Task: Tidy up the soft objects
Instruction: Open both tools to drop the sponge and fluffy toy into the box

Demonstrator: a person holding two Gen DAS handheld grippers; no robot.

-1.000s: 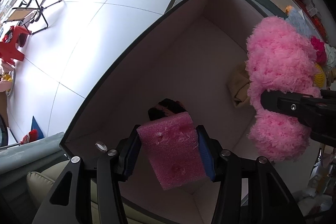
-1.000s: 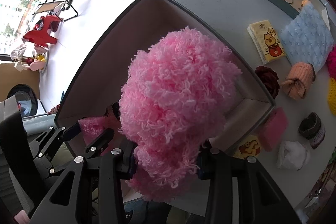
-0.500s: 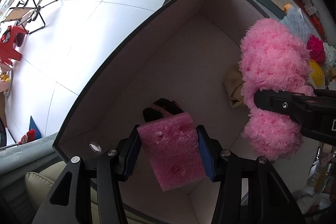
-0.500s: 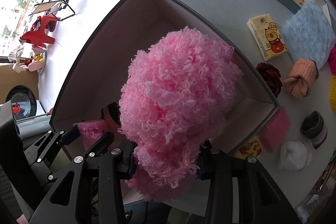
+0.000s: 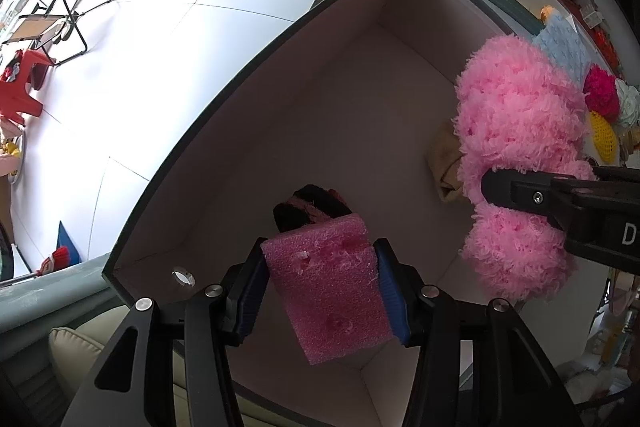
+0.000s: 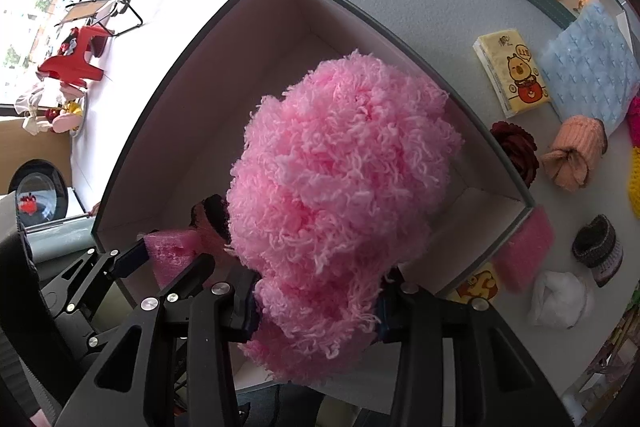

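My left gripper is shut on a pink foam sponge, held over the near corner of an open box. My right gripper is shut on a fluffy pink yarn ball, which hangs over the box's right side. From the left wrist view the same yarn ball shows with a right finger across it. On the box floor lie a black and pink knit piece and a tan cloth. The left gripper and its sponge also show in the right wrist view.
On the grey table right of the box lie a yellow tissue pack, a blue pad, a dark red flower, a peach roll, a second pink sponge, a white wad and a dark knit cup.
The box has slid slightly lower in both views, so both grippers have crept a little farther over it. Both grips are unchanged.
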